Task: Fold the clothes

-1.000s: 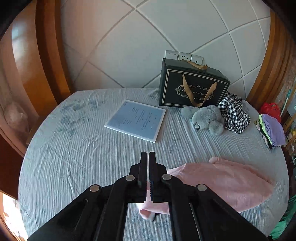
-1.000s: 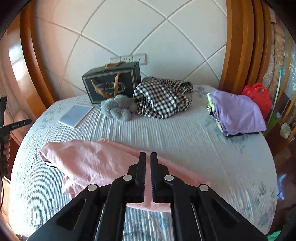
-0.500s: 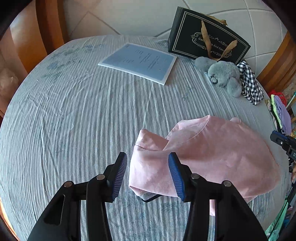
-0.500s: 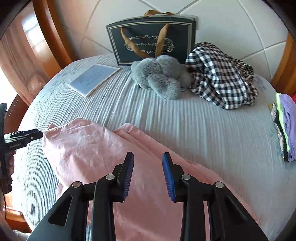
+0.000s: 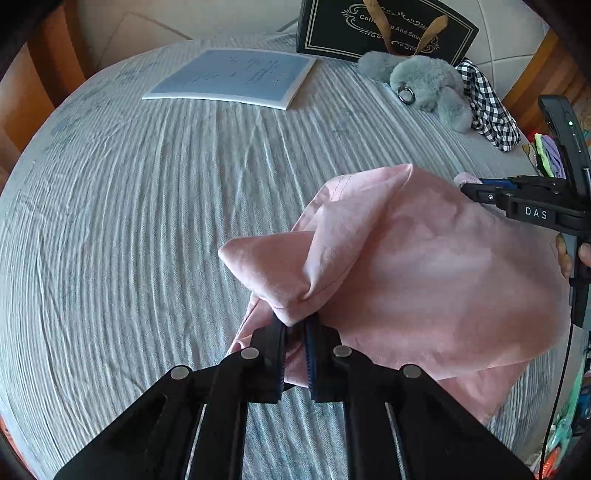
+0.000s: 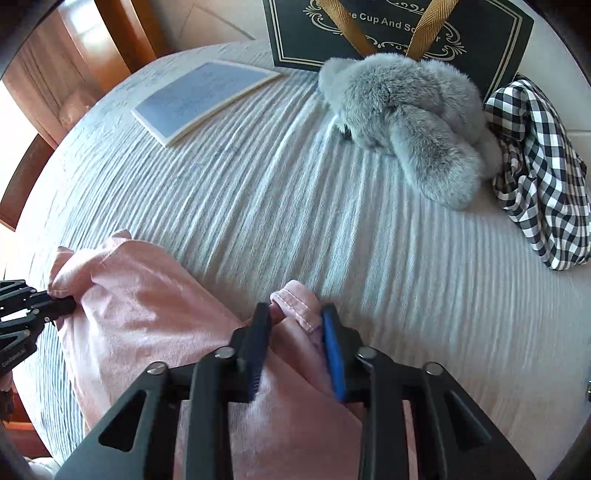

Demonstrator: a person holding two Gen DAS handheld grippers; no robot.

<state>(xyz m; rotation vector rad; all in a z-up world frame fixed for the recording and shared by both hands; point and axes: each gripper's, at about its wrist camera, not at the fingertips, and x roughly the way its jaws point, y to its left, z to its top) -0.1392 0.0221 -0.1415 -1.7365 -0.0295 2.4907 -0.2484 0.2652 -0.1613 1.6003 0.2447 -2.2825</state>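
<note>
A pink garment (image 5: pixel 424 266) lies crumpled on the striped grey bed sheet (image 5: pixel 129 221). In the left wrist view my left gripper (image 5: pixel 295 325) is shut on a bunched corner of it, and the cloth folds up over the fingertips. My right gripper (image 6: pixel 295 314) points down at the garment's (image 6: pixel 147 332) far hemmed edge. Its jaws are closing, and the hem fills the gap and touches both blue pads. Each gripper also shows in the other's view: the right gripper (image 5: pixel 465 190) at the right edge, the left gripper (image 6: pixel 70 306) at the left edge.
At the back of the bed are a grey plush toy (image 6: pixel 406 122), a black gift bag (image 5: pixel 388 29) and a pale blue booklet (image 5: pixel 232 77). A black-and-white checked cloth (image 6: pixel 543 184) lies at the right. Folded clothes (image 5: pixel 546 158) sit beyond it.
Both grippers have come down onto the pink garment. Each opened, then closed on the cloth. The left corner is now bunched up between the left fingers.
</note>
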